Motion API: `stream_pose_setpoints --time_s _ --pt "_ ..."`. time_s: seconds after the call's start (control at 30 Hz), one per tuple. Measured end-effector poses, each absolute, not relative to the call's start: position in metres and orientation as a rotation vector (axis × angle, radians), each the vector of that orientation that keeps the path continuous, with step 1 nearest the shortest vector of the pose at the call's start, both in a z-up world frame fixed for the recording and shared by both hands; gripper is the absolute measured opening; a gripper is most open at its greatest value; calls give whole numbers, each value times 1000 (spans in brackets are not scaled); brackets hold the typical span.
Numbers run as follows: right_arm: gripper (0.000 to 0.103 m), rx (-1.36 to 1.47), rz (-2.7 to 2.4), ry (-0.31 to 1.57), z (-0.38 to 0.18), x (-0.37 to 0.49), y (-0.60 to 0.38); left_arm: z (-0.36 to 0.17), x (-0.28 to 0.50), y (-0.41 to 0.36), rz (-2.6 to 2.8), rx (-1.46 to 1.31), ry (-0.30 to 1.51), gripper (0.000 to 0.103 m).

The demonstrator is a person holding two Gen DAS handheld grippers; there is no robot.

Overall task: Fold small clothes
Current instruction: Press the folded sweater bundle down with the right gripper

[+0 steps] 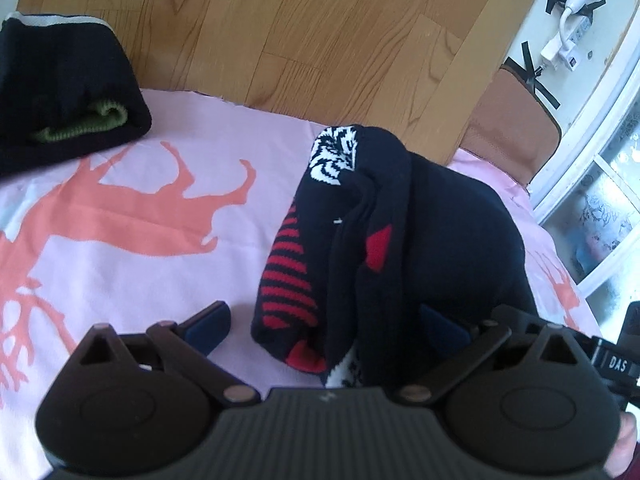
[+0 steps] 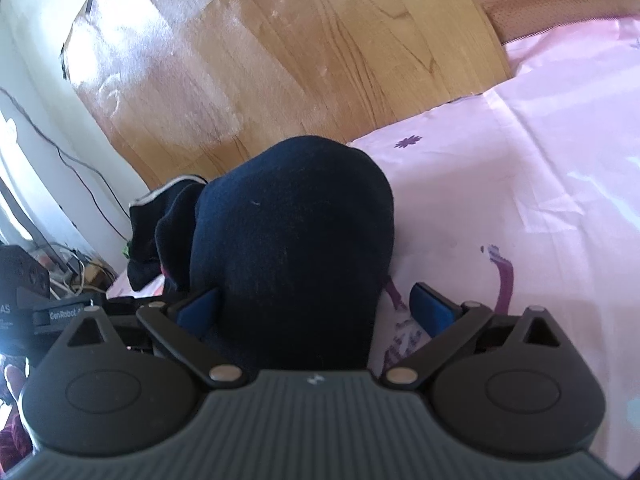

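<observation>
Left gripper (image 1: 326, 326): jaws stood wide apart, clasping nothing; the near end of the dark sock bundle (image 1: 360, 248) lay in the gap between the blue pads (image 1: 210, 326). Whether the right-hand pad touched the cloth could not be told, as the fabric hid most of it.

Right gripper (image 2: 316, 306): likewise spread open, gripping nothing; the plain navy side of the bundle (image 2: 292, 232) filled the space between its fingers, lying close against its left pad (image 2: 198, 308) and apart from the other.

Bundle: navy knit with red stripes, a red patch and a black-and-white patterned cuff, bunched and standing up in a hump on the pink bed sheet (image 1: 160, 272), not yet flat.

Step in hand (judged): taking hold of the bundle's near end from both sides, to draw it out or fold it over.

Doing it well (judged): close each gripper on the sock layers alone, keep the pads off the sheet, and take all layers together so the soft knit does not slide apart.

Farther left: a second dark garment with a green rib edge (image 1: 72, 92), well apart from the bundle, near the sheet's far edge.

Beyond: wooden headboard (image 1: 304, 28) behind the bed.
</observation>
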State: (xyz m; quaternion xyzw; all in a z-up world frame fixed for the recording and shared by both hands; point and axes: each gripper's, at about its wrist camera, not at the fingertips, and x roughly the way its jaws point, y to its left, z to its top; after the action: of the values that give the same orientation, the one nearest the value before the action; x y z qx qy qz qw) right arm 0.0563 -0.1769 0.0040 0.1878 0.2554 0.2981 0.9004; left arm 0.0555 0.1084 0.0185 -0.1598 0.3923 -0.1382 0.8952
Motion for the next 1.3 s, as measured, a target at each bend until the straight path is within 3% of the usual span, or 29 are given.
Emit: stream_pose_setpoints --time_s 1.3 --pt "103 273 652 527 6 62 -162 11 51 94 -373 -312 740 103"
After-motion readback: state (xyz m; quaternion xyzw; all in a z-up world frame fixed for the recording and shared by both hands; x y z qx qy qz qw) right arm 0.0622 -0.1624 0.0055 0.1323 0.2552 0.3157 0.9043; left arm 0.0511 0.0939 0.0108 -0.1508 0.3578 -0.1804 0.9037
